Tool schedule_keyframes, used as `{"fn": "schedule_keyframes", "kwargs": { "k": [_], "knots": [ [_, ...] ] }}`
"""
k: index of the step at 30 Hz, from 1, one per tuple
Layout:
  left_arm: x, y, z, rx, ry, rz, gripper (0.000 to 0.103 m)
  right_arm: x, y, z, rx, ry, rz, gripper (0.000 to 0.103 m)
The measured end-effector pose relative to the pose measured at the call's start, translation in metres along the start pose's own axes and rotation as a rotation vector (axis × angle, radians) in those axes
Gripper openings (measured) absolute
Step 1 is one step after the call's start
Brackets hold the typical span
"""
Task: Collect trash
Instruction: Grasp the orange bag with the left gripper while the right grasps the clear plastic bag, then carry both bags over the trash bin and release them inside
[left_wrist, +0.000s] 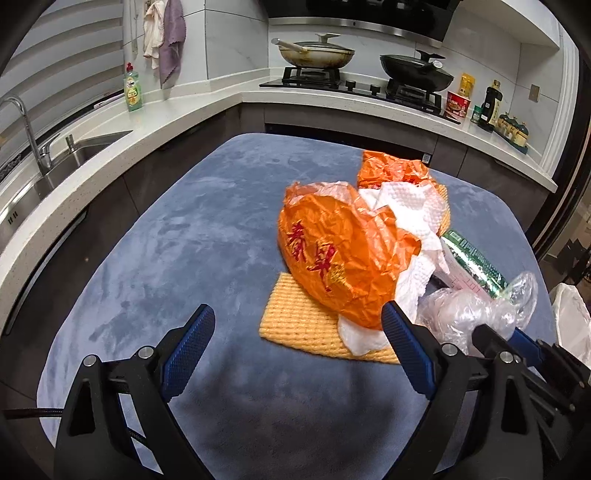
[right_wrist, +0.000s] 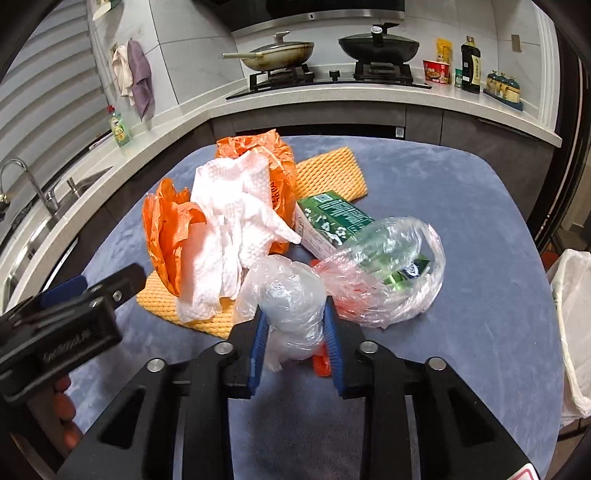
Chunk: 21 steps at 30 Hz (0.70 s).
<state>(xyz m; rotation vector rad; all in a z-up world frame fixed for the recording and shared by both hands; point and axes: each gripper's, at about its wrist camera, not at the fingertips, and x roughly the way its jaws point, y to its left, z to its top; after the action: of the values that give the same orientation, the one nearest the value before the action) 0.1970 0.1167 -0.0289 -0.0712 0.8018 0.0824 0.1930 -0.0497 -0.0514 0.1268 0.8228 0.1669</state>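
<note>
Trash lies heaped on a blue table (right_wrist: 461, 206). Right gripper (right_wrist: 294, 332) has narrowed onto a clear bag (right_wrist: 291, 295), pads pressing its sides. Left gripper (left_wrist: 295, 347) gapes empty, orange bag (left_wrist: 332, 266) just ahead. Pickup seems under way; next, lifting toward the bin liner (right_wrist: 576, 325) at right.

Blue plush table cover (left_wrist: 155, 258) — left half bare from sink-side edge to the heap; open passage there.

Heap crowds the centre-right: crumpled orange plastic bag (left_wrist: 332, 266), white paper towel (right_wrist: 229, 236), green carton (right_wrist: 332, 218), clear plastic bags (right_wrist: 388, 273), all over a yellow waffle-weave cloth (left_wrist: 295, 325).

Near edge below the heap is free. Right strip narrow — white-lined bin (right_wrist: 576, 332) just off that edge.
</note>
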Motion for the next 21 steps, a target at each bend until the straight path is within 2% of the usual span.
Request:
{"fn": "schedule_keyframes", "kwargs": {
  "k": [5,10,12,16,18,20,21],
  "knots": [
    [0.010,-0.014,0.011,0.018,-0.014,-0.015,0.087,-0.021,-0.011,-0.002,-0.007,-0.051,-0.037,0.023],
    [0.023,-0.022,0.020,0.024,-0.021,-0.014,0.085,-0.038,-0.032,0.001,0.039,-0.074,-0.054,0.023],
    [0.029,-0.024,0.022,0.026,-0.013,-0.018,0.070,-0.045,-0.041,0.000,0.061,-0.082,-0.058,0.023],
    [0.032,-0.025,0.022,0.022,-0.001,-0.029,0.051,-0.055,-0.057,-0.001,0.090,-0.096,-0.069,0.023],
    [0.030,-0.025,0.021,0.025,0.005,-0.046,0.028,-0.059,-0.061,-0.003,0.100,-0.102,-0.073,0.023],
    [0.028,-0.026,0.020,0.021,0.013,-0.056,0.022,-0.063,-0.068,-0.004,0.112,-0.110,-0.077,0.023],
    [0.026,-0.027,0.019,0.022,0.012,-0.056,0.013,-0.066,-0.071,-0.003,0.119,-0.114,-0.079,0.023]
  ]
}}
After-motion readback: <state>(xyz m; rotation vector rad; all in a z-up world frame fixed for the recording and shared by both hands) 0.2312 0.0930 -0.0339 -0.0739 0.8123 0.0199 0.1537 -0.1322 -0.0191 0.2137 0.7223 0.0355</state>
